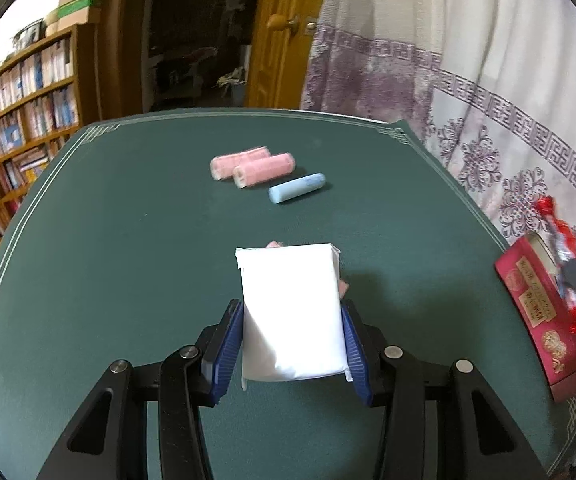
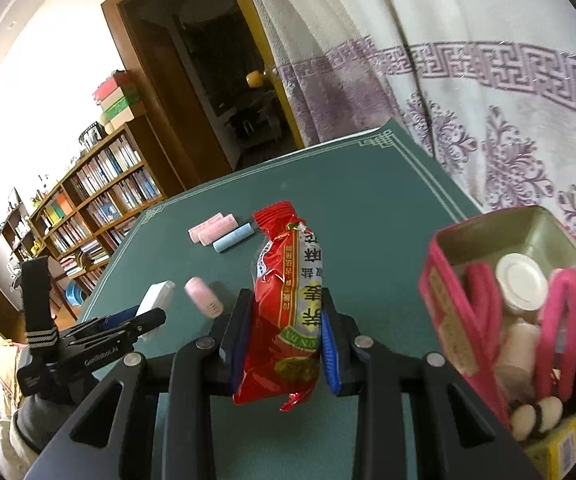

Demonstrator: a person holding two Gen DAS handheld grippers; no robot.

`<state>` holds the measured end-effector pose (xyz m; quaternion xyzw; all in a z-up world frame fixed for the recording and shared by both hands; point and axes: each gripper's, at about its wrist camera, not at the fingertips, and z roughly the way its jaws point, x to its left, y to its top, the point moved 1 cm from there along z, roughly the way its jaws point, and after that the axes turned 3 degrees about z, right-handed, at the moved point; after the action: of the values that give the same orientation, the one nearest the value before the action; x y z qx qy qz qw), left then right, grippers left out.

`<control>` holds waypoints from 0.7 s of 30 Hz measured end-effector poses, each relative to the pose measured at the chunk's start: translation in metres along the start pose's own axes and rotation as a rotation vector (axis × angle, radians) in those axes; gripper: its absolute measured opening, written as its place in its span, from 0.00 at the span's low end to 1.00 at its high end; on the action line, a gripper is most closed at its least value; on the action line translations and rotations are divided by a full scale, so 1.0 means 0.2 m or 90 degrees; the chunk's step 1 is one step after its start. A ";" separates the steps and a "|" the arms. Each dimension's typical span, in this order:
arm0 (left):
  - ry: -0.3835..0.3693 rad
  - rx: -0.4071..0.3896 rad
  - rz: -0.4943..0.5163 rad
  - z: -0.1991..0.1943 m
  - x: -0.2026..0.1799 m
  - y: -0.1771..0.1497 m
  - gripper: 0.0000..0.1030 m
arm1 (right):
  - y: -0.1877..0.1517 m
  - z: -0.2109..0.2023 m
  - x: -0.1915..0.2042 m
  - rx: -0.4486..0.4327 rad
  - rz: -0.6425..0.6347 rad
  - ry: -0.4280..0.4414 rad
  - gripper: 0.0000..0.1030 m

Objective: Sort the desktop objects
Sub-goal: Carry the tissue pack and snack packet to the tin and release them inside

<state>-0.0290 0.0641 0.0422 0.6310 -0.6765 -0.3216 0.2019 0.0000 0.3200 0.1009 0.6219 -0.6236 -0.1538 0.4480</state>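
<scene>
A dark green table [image 1: 128, 240] stands in a room with a bookshelf [image 1: 24, 112], an open doorway and a patterned curtain [image 1: 487, 80].

Left gripper [image 1: 293, 340]: the fingers are clenched on a white tissue pack [image 1: 291, 312], gripped across its narrow sides, the pack projecting forward of the fingers above the table. The pack appears light and soft; it will likely compress under pressure, so a hold at mid-length across the sides looks suitable.

Right gripper [image 2: 284, 336]: the fingers are clenched on a red snack packet [image 2: 284, 304], held around its lower half, the sealed end standing up beyond the fingertips. The film wrapper appears slippery and crushable; grip the filled body, not the crimped ends.

Ahead of the left fingers lie two pink rolls [image 1: 252, 166] side by side and a blue roll [image 1: 296, 188] just beside them. A further pink roll [image 2: 204, 298] lies left of the right fingers. To the right of the right fingers stands an open red box [image 2: 447, 320] already holding pink loops, a white bottle and other small items. It is probably the destination.
</scene>
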 end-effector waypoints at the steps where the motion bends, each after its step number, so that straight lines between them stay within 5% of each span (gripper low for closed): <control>1: 0.004 0.001 -0.004 -0.01 0.02 -0.01 0.48 | 0.00 -0.02 -0.01 -0.005 0.000 -0.002 0.33; 21: 0.017 0.024 -0.036 0.01 0.16 -0.17 0.47 | -0.07 -0.28 -0.18 -0.054 0.054 -0.055 0.33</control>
<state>-0.0106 0.0338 0.0134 0.6578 -0.6615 -0.3061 0.1898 0.0438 0.3701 0.1087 0.5682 -0.6608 -0.1880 0.4528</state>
